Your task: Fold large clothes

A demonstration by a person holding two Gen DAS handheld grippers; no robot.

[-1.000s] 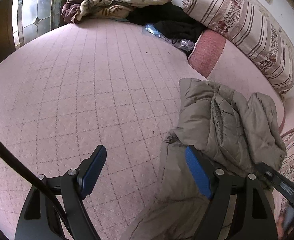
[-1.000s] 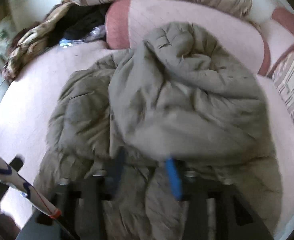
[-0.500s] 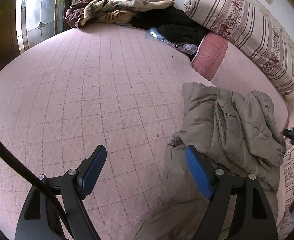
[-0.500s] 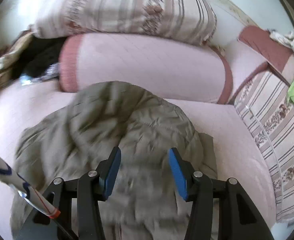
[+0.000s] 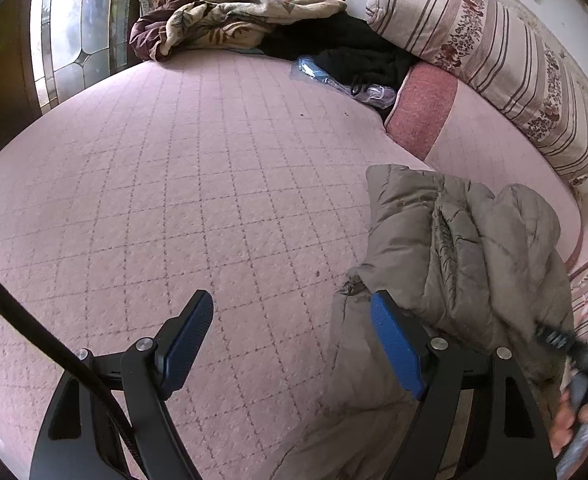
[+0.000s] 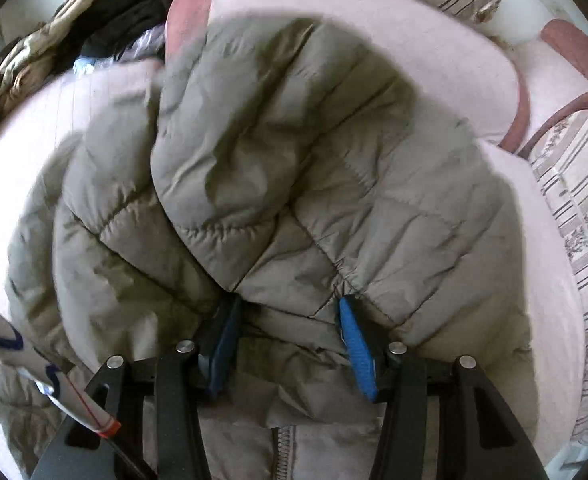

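A grey-olive puffer jacket [image 5: 454, 248] lies bunched on the right of a pink quilted bed cover [image 5: 173, 180]. My left gripper [image 5: 289, 336] hangs open over the bare cover, its right finger just beside the jacket's left edge. In the right wrist view the jacket [image 6: 294, 160] fills the frame, with its zipper [image 6: 281, 448] at the bottom. My right gripper [image 6: 289, 340] is open, and its blue fingertips [image 6: 354, 344] are tucked under a folded quilted edge with fabric lying between them. A person's hand [image 5: 574, 420] holds that gripper at the right edge of the left view.
At the head of the bed lie a crumpled patterned blanket [image 5: 233, 20], black clothes [image 5: 354, 52] and a plastic bag [image 5: 334, 76]. A pink bolster [image 5: 426, 108] and a striped pillow [image 5: 494, 48] line the right side. A leaded window [image 5: 81, 32] stands far left.
My right gripper came down and in close to the jacket, and its tips now sit under the folded edge. The left gripper kept still and open.
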